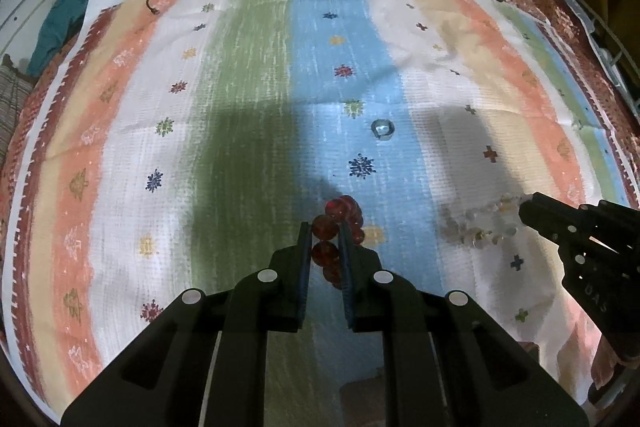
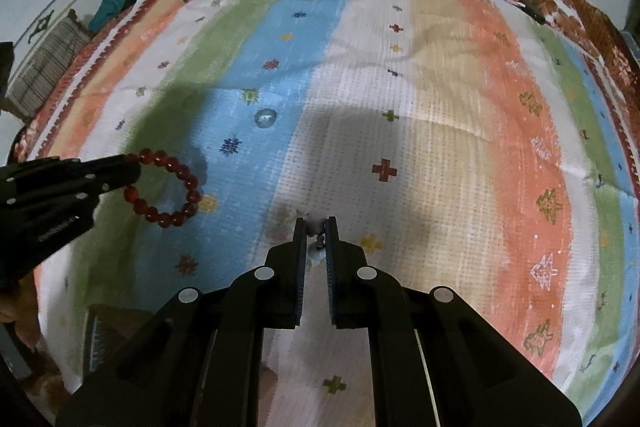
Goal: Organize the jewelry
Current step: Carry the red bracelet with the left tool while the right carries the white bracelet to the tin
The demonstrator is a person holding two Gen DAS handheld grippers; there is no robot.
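left gripper (image 1: 325, 233) is clenching the red bracelet (image 2: 168, 189), hanging over the cloth (image 1: 248, 107) | right gripper (image 2: 316, 227) is grasping the clear bracelet (image 1: 476, 223); ring (image 1: 383, 129) is lying at 12 o'clock from the red bracelet

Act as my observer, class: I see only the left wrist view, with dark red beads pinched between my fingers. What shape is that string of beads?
Observer: From the right wrist view, the red bead bracelet is a full closed ring hanging from the left gripper.
Operator: What is the right gripper holding? I only see pale blurred beads by its tip.
Observer: The right gripper is shut on the clear bead bracelet, with a small bead dangling between its fingers.
Operator: Is the ring on the blue stripe near either bracelet?
Observer: The silver ring lies alone on the striped cloth, apart from both.
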